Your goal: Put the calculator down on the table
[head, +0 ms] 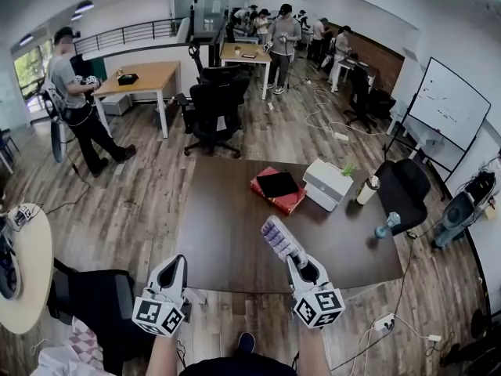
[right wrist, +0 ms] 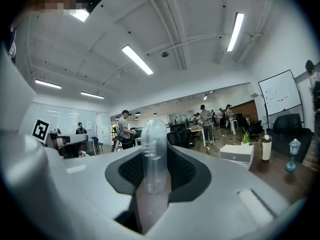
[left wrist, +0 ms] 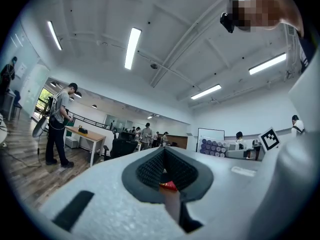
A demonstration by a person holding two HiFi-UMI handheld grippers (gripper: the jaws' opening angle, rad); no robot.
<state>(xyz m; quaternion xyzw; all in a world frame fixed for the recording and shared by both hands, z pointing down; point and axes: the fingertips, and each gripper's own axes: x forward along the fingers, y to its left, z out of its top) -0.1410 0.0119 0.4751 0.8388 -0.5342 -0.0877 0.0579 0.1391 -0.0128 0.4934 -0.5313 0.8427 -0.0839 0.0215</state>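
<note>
Holding calculator (head: pixel 279 238) clenched in right gripper (head: pixel 296 260) fingers, long axis pointing away over worktop (head: pixel 235 225) near edge; left gripper (head: pixel 176 269) fingers closed, empty.

Dark brown table (head: pixel 227 233) — red book (head: pixel 286 200), white box (head: pixel 327 182), pale cup (head: pixel 366 190), blue bottle (head: pixel 387 225) at right edge

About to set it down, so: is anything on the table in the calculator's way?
Nothing visible. The calculator, in the right gripper, hangs over bare table; the red books and white box lie farther back.
</note>
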